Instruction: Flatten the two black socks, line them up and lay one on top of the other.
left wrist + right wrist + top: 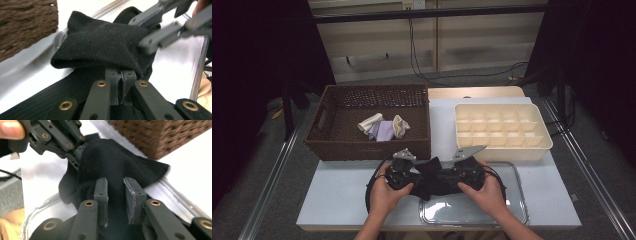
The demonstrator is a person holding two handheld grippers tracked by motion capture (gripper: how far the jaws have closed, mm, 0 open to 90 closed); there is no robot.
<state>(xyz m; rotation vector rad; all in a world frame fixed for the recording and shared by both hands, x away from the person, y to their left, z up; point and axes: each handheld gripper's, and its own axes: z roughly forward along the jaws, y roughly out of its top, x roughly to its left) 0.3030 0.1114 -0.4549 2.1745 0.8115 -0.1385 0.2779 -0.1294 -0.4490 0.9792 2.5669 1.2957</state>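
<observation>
Two grippers hold one black sock (430,181) between them, above the clear tray (512,210).

The left gripper (122,83) has its jaws pressed together on a fold of the sock. The right gripper (117,195) has its jaws narrow, with the black cloth between the pads. The sock hangs just above the tray at the near edge of the surface (337,192). Behind stand a brown woven basket (322,145) with pale socks (384,127) inside, and a cream divided box (539,150).

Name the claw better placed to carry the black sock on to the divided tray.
Right, probably. The right claw has the black sock between its pads and sits nearer the divided tray; the left claw is clamped on it too, but basket-side.
</observation>
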